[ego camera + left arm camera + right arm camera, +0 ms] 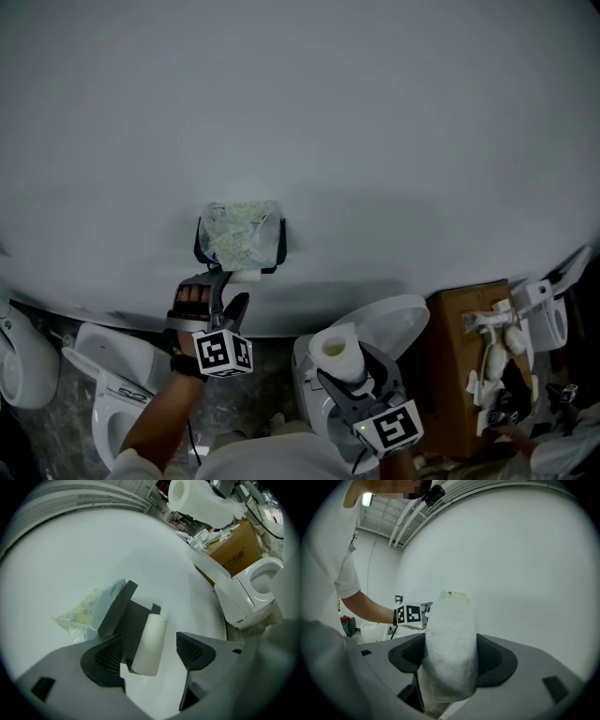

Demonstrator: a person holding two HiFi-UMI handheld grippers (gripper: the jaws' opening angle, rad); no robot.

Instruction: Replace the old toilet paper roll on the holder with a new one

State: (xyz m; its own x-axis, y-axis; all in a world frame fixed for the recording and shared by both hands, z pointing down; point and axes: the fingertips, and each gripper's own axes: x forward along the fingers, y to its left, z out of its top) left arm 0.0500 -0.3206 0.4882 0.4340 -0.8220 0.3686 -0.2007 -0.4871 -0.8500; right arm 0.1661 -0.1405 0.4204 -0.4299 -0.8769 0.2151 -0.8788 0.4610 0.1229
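A black holder hangs on the white wall with a plastic-wrapped tissue pack on its top. The old roll, thin and white, sits at the holder's lower edge. My left gripper is just below it and open. In the left gripper view the old roll lies between the open pads with a gap on each side, and the holder is behind it. My right gripper is shut on a full new roll, lower right. In the right gripper view the new roll fills the jaws.
A toilet with its lid up stands under the right gripper. A cardboard box with white fittings is at the right. Another white toilet is at lower left. The curved white wall fills the upper view.
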